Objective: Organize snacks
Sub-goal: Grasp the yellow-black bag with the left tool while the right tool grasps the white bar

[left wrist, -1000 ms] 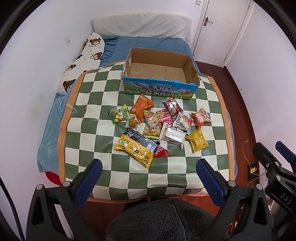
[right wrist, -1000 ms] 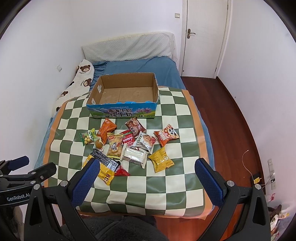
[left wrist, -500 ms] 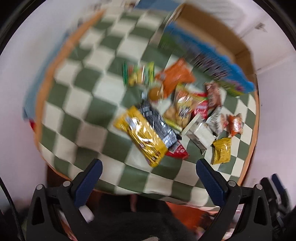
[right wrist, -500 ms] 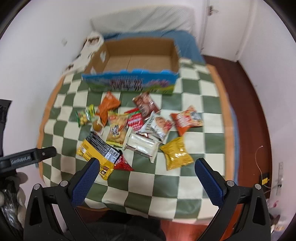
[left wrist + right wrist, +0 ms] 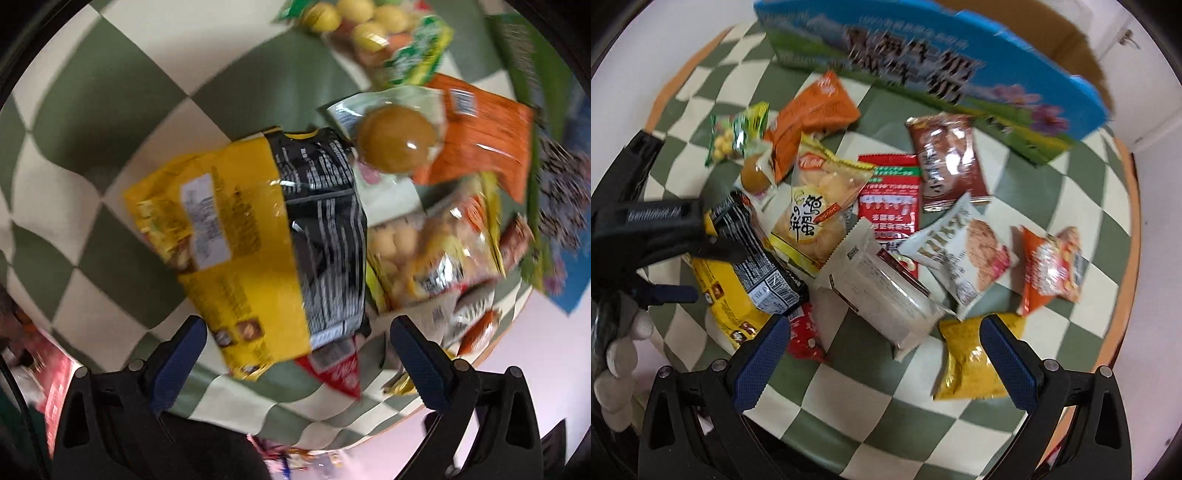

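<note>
Snack packets lie heaped on a green and white checked tablecloth (image 5: 849,417). My left gripper (image 5: 299,354) hangs open just above a long yellow and black packet (image 5: 258,240), with its fingers on either side of the packet's near end. Beside that packet are a brown egg pouch (image 5: 395,140) and an orange packet (image 5: 480,140). My right gripper (image 5: 884,354) is open low over a clear white cake packet (image 5: 882,288) and a small yellow packet (image 5: 971,362), holding nothing. Behind the heap stands the blue-fronted cardboard box (image 5: 942,62).
The left tool's black housing (image 5: 653,216) and a gloved hand (image 5: 620,362) fill the left edge of the right wrist view. A biscuit bag (image 5: 820,218), a red packet (image 5: 890,199) and a brown packet (image 5: 945,158) lie mid-heap. The table's orange edge (image 5: 1126,206) runs on the right.
Both grippers have dropped from high above the table to just over the heap. The left one swung down onto the yellow and black packet. Both stay open.
</note>
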